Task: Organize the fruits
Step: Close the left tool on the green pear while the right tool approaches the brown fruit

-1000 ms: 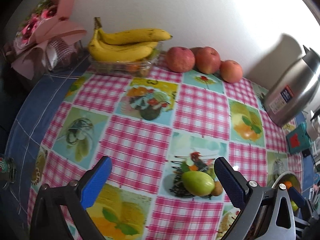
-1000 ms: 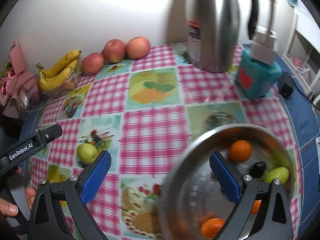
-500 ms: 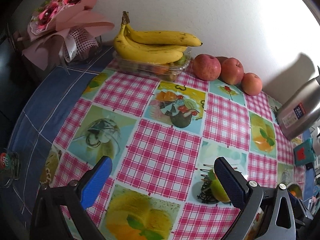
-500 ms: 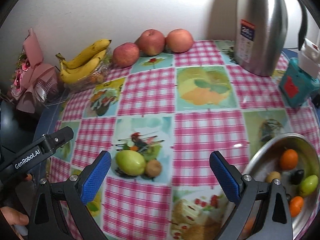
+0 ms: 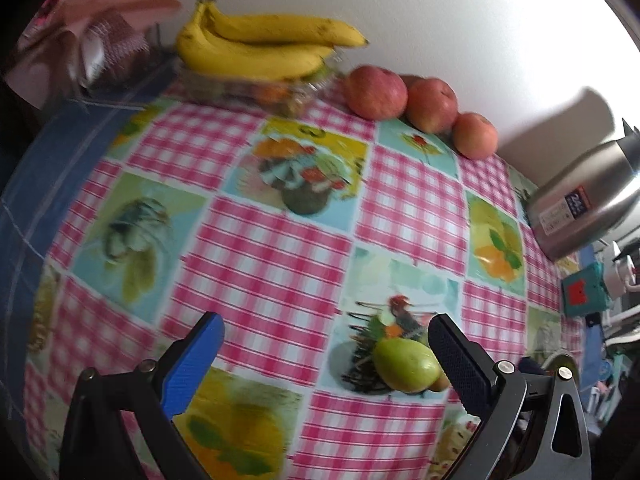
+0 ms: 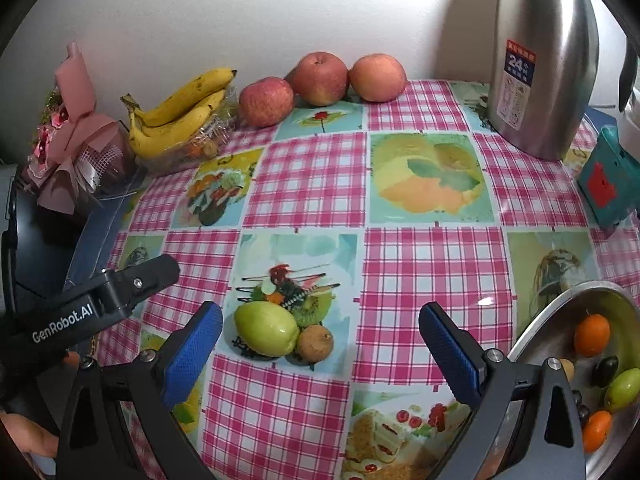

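Above the green fruit, right tongs wide apart, empty.

Plain white wall behind, brightly lit toward 12 o'clock. Tabletop covered in pink-check oilcloth with printed fruit panels, blue cloth edge at 9 o'clock. Steel thermos at 2 o'clock, shadow on wall.

steel thermos — teal box — pink bouquet — checked tablecloth

Metal bowl cut off at right edge.
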A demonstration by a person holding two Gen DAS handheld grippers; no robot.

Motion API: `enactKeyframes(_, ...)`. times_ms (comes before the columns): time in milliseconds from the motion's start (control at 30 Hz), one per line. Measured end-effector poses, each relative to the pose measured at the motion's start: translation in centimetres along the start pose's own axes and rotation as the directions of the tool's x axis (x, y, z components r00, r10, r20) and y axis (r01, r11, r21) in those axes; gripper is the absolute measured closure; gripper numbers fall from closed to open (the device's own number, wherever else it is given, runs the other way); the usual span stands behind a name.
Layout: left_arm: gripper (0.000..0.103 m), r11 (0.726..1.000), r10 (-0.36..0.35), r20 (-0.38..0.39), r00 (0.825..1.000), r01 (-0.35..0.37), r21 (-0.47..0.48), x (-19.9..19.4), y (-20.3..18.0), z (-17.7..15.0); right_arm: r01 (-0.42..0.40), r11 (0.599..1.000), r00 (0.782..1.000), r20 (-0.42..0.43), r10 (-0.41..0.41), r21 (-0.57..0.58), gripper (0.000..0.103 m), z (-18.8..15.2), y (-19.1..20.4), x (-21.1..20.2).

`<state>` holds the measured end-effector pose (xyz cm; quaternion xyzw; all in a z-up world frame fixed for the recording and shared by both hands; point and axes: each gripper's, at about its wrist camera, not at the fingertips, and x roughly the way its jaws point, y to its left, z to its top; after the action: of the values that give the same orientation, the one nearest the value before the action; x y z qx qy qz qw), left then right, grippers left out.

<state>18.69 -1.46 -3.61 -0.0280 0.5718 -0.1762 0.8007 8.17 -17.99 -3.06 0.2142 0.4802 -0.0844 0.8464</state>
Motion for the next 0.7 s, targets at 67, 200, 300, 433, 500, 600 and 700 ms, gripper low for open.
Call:
enactKeyframes(67, 0.001, 1.000, -0.022, -0.023, 1.000, 0.022, -0.003, 0.7, -0.3, -0.2, -0.009, 1.000, 1.000, -0.013, 0.009, 0.011, 0.005, -0.2, -0.3, 0.5)
enactKeyframes(200, 0.007, 0.998, -0.062, -0.062, 0.996, 0.062, -0.004, 2.0, -1.0, -0.8, -0.037, 0.999, 0.998, -0.052, 0.037, 0.011, 0.016, -0.7, -0.4, 1.6)
enactKeyframes(300, 0.013, 0.995, -0.097, -0.092, 0.991, 0.098, 0.001, 2.9, -1.7, -1.3, -0.031, 1.000, 0.996, -0.080, 0.031, 0.000, 0.027, -1.1, -0.6, 2.3)
enactKeyframes(433, 0.021, 0.990, -0.140, -0.123, 0.982, 0.141, -0.002, 3.8, -2.6, -1.8, -0.051, 0.999, 0.994, -0.099, 0.052, 0.011, 0.037, -1.5, -1.0, 3.0)
enactKeyframes(500, 0.026, 0.985, -0.169, -0.142, 0.975, 0.170, -0.008, 4.2, -3.0, -2.0, -0.062, 0.998, 0.993, -0.100, 0.063, 0.013, 0.040, -1.5, -1.2, 3.1)
enactKeyframes(600, 0.039, 0.975, -0.222, -0.164, 0.961, 0.217, -0.048, 4.8, -3.3, -2.2, -0.093, 0.995, 0.990, -0.103, 0.096, 0.031, 0.047, -1.6, -1.4, 3.1)
enactKeyframes(700, 0.045, 0.971, -0.239, -0.169, 0.956, 0.231, -0.069, 5.0, -3.4, -2.5, -0.093, 0.995, 0.990, -0.104, 0.096, 0.030, 0.049, -1.6, -1.7, 3.1)
